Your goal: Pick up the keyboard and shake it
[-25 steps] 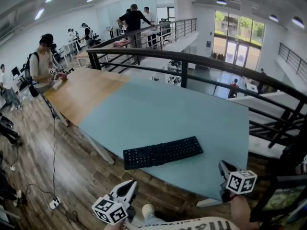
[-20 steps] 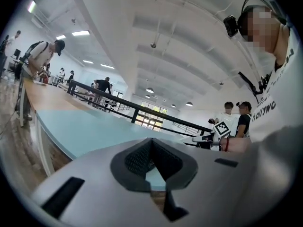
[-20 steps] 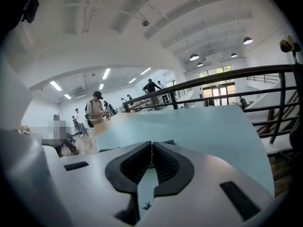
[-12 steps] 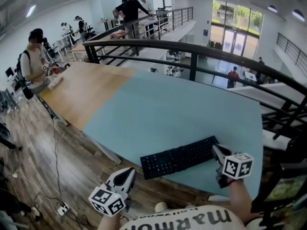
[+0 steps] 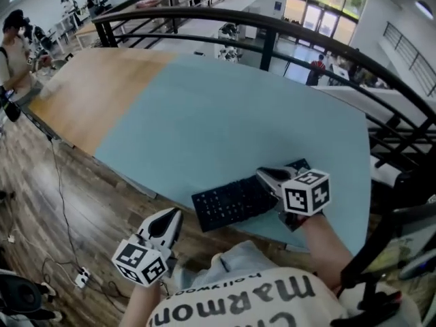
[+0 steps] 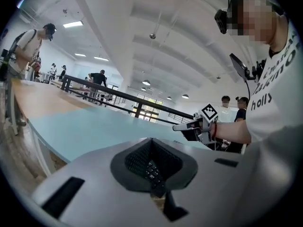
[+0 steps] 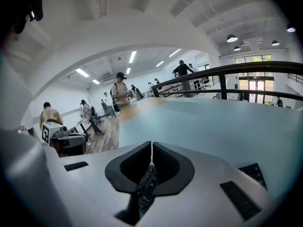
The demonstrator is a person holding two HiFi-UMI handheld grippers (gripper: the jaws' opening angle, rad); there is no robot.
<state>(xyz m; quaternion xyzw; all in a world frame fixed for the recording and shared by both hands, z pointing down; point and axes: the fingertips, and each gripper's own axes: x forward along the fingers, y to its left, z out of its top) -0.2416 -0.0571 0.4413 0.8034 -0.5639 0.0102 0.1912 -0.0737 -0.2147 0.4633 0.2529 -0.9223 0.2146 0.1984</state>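
Note:
A black keyboard (image 5: 231,203) lies near the front edge of the teal table (image 5: 204,114). My right gripper (image 5: 262,174) hangs over the keyboard's right part with its jaws shut and nothing between them. In the right gripper view, keys show under the closed tips (image 7: 151,148), and more of the keyboard (image 7: 255,170) lies to the right. My left gripper (image 5: 174,213) is shut too. It sits off the table's front edge, just left of the keyboard's left end. The left gripper view shows its closed tips (image 6: 151,141), a few keys behind them, and the right gripper (image 6: 176,126) beyond.
A black railing (image 5: 272,29) runs behind the table. The table's left part is bare wood (image 5: 95,87). A person (image 5: 17,39) stands at its far left end. A cable and a power strip (image 5: 80,276) lie on the wooden floor below.
My right gripper has come from beyond the table's front edge to above the keyboard's right part. The head view has tipped down and closer. The left gripper stays below the edge.

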